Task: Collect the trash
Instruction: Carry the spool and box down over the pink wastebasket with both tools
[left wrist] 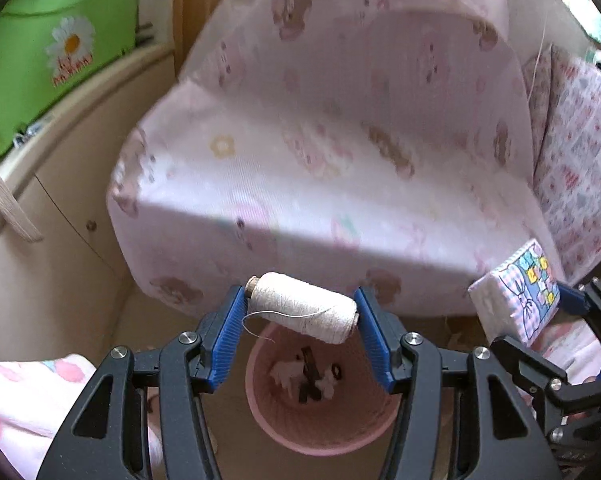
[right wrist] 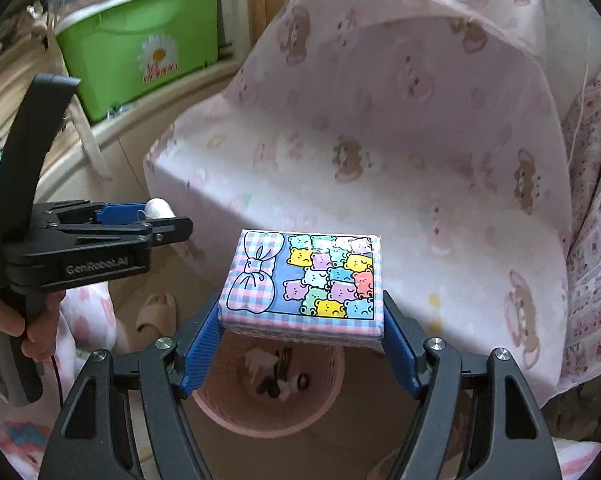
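Observation:
My left gripper [left wrist: 300,312] is shut on a white thread spool [left wrist: 302,307], clamped end to end between the blue pads, a loose thread trailing off it. It hangs right above a pink waste basket [left wrist: 268,412] on the floor, with scraps lying in the bottom. My right gripper [right wrist: 300,312] is shut on a pack of tissues [right wrist: 304,284] printed with coloured bears and a bow, held over the same pink basket [right wrist: 228,412]. In the right wrist view the left gripper [right wrist: 152,220] shows at the left with the spool [right wrist: 159,207] at its tip. The tissue pack [left wrist: 516,292] appears at the right of the left wrist view.
A bed under a pink bear-print sheet [left wrist: 320,160] rises just behind the basket. A green storage box [right wrist: 140,56] sits on a cream ledge at the left. A person's hand [right wrist: 4,320] grips the left tool, and a slippered foot [right wrist: 156,312] stands beside the basket.

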Available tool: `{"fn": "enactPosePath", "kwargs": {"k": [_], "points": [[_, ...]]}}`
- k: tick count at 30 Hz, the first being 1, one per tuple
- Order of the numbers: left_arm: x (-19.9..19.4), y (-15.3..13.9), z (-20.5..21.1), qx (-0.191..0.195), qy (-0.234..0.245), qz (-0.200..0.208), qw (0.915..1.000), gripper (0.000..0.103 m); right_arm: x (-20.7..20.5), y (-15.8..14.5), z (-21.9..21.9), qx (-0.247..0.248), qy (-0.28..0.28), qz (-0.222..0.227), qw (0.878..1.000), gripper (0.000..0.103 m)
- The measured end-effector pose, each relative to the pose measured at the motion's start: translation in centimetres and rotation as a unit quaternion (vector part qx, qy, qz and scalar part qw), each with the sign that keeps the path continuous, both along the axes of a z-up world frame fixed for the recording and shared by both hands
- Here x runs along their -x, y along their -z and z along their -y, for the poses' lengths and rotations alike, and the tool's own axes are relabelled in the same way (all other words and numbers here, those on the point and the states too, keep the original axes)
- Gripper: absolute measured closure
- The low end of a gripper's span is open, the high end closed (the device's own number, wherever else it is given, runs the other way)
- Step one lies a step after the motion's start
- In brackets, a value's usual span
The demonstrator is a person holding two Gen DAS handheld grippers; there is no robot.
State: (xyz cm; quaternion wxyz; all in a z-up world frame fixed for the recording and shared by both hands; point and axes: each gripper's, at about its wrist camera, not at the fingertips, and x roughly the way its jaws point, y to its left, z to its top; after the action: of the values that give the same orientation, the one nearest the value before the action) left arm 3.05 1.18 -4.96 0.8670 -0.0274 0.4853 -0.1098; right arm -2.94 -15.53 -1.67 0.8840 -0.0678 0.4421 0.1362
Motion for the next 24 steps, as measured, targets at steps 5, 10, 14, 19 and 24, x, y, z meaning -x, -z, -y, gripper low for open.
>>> {"fn": "enactPosePath", "kwargs": {"k": [5,10,14,19,24], "points": [[-0.1,3.4,1.1,-0.015,0.014,-0.059,0.9980,0.049,0.0,2.4,-1.1,0.030,-0.020,-0.029,0.999,0.028],[-0.1,6.7,1.8,-0.030,0.022,-0.121,0.9919,0.049,0.5,4.7,-1.9,0.051,-0.039,-0.059,0.996,0.028],[-0.9,9.4,1.5,-0.034,0.003,-0.165,0.9857,0.049,0.5,6.4,-2.7,0.077,-0.047,-0.073,0.993,0.028],[-1.3,12.5,1.2,-0.032,-0.006,-0.219,0.9753,0.049,-0.3,9.2,-3.3,0.094,-0.040,-0.111,0.989,0.028],[-1.5,14.6,1.0,-0.038,-0.022,-0.256,0.9657,0.049,-0.9,11.6,-3.4,0.108,-0.026,-0.143,0.983,0.028]]}}
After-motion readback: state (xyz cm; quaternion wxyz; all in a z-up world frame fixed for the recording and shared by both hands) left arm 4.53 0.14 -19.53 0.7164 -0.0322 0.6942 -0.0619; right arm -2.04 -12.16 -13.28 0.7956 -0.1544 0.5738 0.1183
